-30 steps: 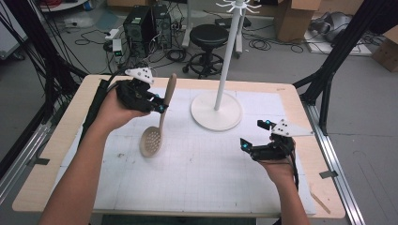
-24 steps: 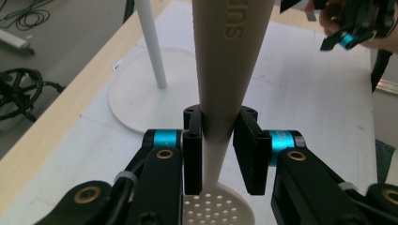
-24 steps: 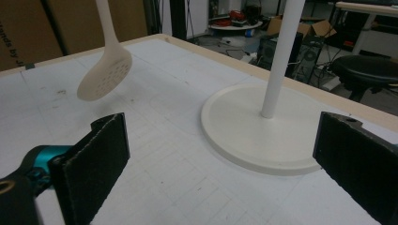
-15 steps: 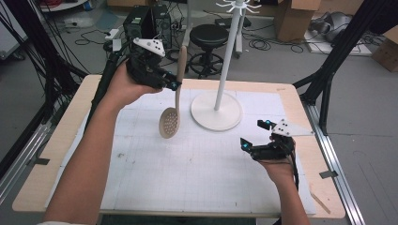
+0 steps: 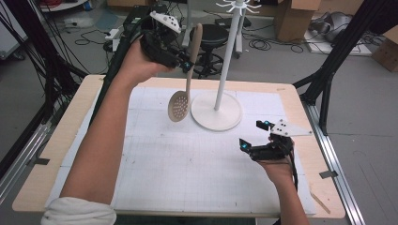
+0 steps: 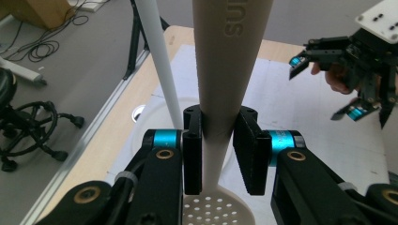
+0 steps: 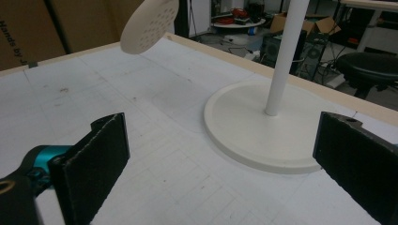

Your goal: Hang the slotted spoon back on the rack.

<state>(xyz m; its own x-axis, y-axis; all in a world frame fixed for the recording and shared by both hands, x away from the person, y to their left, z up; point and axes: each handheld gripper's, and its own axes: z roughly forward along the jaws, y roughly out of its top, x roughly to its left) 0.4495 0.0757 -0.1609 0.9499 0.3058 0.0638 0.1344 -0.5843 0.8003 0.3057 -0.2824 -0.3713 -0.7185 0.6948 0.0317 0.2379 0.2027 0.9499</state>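
Left gripper (image 5: 185, 65) fingers clamp the slotted spoon (image 5: 179, 105) upright, handle high for the hook stand (image 5: 217, 110); right gripper (image 5: 255, 139) fingers rest apart.

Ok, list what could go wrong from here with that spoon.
1. The left gripper pinches the slotted spoon on its tapered handle; it could slip or swing.
2. The spoon hangs close to the stand's pole; a bump might rock the rack.
3. The right gripper sits open, apart from the base, so nothing steadies it.
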